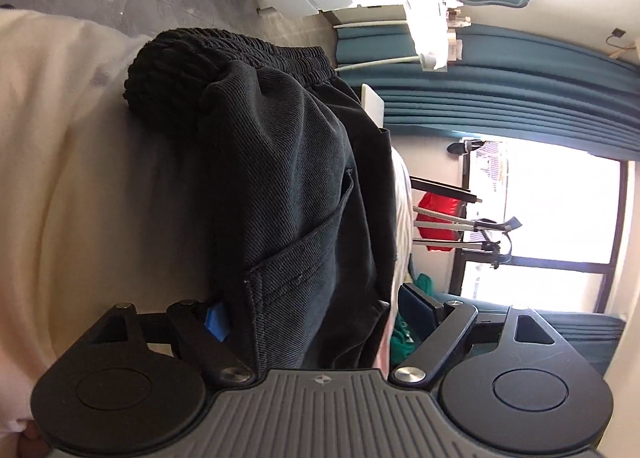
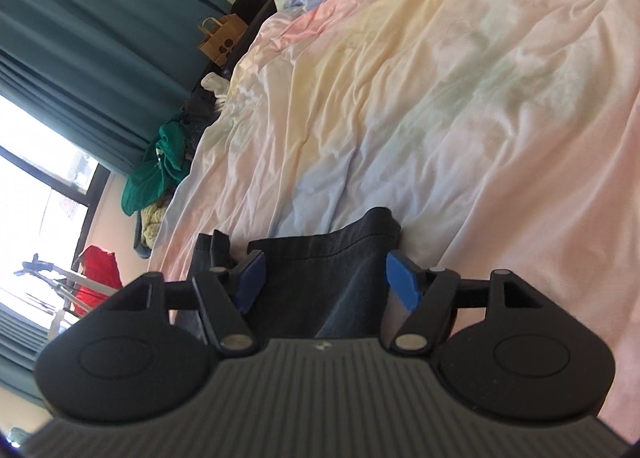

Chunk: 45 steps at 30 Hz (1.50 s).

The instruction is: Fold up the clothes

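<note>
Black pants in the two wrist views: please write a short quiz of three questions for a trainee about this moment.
1. True or false: the jaws of the left hand-held gripper stand wide apart, with the black pants between them.
2. Which surface lies beyond the right hand-held gripper? A) wooden table B) pastel duvet C) tiled floor
3. Fill in: in the right wrist view, near the teal curtain, stands a brown paper ____.

Key: 1 true; 2 B; 3 bag.
</note>
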Available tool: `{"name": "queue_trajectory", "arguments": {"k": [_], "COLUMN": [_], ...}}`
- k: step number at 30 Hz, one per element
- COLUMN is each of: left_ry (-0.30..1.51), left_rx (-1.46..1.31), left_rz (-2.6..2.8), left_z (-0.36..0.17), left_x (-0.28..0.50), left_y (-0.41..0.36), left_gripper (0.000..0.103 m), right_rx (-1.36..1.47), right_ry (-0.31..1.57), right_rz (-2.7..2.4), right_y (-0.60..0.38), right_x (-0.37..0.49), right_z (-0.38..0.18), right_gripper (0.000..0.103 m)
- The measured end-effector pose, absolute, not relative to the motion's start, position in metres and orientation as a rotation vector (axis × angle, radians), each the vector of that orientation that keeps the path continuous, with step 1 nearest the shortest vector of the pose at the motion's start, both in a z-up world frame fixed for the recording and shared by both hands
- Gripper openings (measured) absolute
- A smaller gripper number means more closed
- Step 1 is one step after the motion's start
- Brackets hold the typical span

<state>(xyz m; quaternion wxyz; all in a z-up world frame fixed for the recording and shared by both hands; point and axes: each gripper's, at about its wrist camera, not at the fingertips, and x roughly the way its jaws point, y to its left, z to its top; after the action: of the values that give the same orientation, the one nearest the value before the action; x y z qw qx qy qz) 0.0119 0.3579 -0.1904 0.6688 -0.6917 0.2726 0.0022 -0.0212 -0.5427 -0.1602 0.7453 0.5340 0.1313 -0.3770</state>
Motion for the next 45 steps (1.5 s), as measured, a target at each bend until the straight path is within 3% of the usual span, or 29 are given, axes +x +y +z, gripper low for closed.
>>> {"name": "queue_trajectory", "arguments": {"k": [6, 13, 15, 17, 19, 20, 21, 22, 24, 29, 39, 43, 45], "left_ry": [0.534, 0.61, 0.643, 0.663, 0.67, 0.673, 0.674, 0.673, 0.67, 0.636, 0.386, 0.38, 0.384], "left_rx": [-1.589, -1.559, -1.587, -1.585, -1.524, -1.493, -1.469, -1.457, -1.433, -1.348, -1.26, -1.235, -1.244], "left_rz": [-0.125, -0.109, -0.088, -0.067, -0.058, -0.054, -0.048, -0.043, -0.035, 0.015, 0.066, 0.071, 0.08], "left_z": [-0.19, -0.199, -0.209, -0.214, -0.209, -0.207, -0.205, -0.205, -0.204, -0.194, -0.143, -0.123, -0.104], "left_x": [0.013, 0.025, 0.026, 0.027, 0.032, 0.034, 0.037, 0.038, 0.04, 0.04, 0.004, 0.027, 0.074], "left_y": [0.353, 0.344, 0.342, 0.34, 0.338, 0.337, 0.338, 0.338, 0.338, 0.343, 0.347, 0.339, 0.338], "left_gripper": [0.087, 0.085, 0.076, 0.07, 0.063, 0.055, 0.048, 0.042, 0.011, 0.009, 0.007, 0.007, 0.007], "right_rx": [1.283, 1.264, 1.255, 1.242, 1.219, 1.203, 1.172, 1.139, 1.119, 1.117, 0.892, 0.815, 0.757], "right_ry": [0.321, 0.424, 0.457, 0.448, 0.415, 0.404, 0.399, 0.394, 0.365, 0.275, 0.177, 0.182, 0.191], "right_rz": [-0.816, -0.703, -0.725, -0.745, -0.752, -0.752, -0.748, -0.743, -0.734, -0.727, -0.696, -0.663, -0.651], "right_y": [-0.555, -0.541, -0.538, -0.536, -0.532, -0.53, -0.527, -0.525, -0.522, -0.52, -0.49, -0.486, -0.485], "right_x": [-0.023, 0.01, 0.017, 0.021, 0.024, 0.025, 0.026, 0.027, 0.023, 0.011, 0.008, 0.028, 0.052], "right_z": [-0.181, -0.191, -0.196, -0.198, -0.194, -0.191, -0.187, -0.182, -0.174, -0.16, -0.112, -0.093, -0.079], "right_gripper": [0.071, 0.07, 0.07, 0.06, 0.036, 0.028, 0.014, 0.009, 0.006, 0.005, 0.005, 0.005, 0.005]}}
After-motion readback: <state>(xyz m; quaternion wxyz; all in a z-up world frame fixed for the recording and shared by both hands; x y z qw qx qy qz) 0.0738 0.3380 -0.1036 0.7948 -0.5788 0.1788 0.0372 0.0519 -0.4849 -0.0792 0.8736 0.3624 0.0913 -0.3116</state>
